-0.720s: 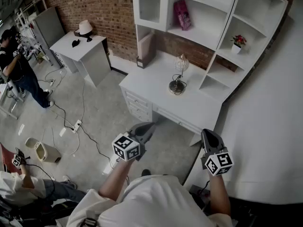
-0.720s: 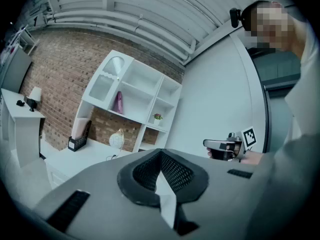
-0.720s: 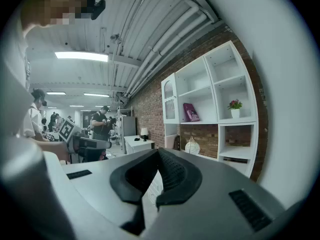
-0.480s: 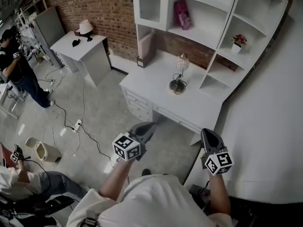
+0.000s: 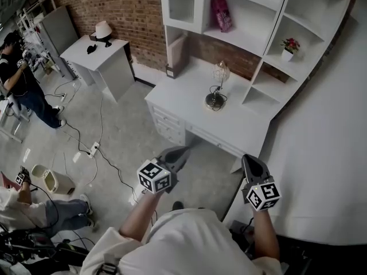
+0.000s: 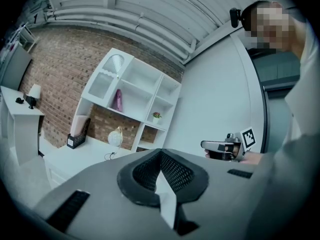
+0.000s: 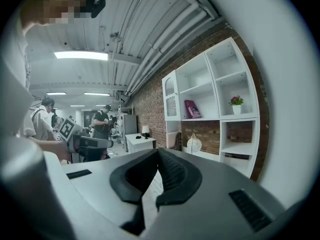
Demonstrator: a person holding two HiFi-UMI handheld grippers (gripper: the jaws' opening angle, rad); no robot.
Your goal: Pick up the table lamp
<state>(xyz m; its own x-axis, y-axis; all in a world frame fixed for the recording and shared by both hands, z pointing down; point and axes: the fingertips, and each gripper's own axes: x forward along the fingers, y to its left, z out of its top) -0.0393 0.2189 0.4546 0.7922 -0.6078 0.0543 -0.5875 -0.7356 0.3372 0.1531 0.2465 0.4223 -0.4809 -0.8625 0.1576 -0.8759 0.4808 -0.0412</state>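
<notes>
Left gripper (image 5: 181,151), right gripper (image 5: 251,160): jaws together, empty, apparently near level.

The right hand-held gripper (image 7: 156,158) pointed nearly level, its two dark ribbed jaws pressed together with nothing between them. Beyond them a white table (image 7: 206,153) stood under a white shelf unit (image 7: 216,89) on a brick wall (image 7: 150,104). The table lamp (image 7: 193,143), with a round pale shade, stood upright on the table. A pink book (image 7: 192,109) leaned in one compartment and a potted flower (image 7: 236,104) stood in another. Far left, the left hand-held gripper (image 7: 107,143) pointed inward, with people (image 7: 103,120) standing behind it.
</notes>
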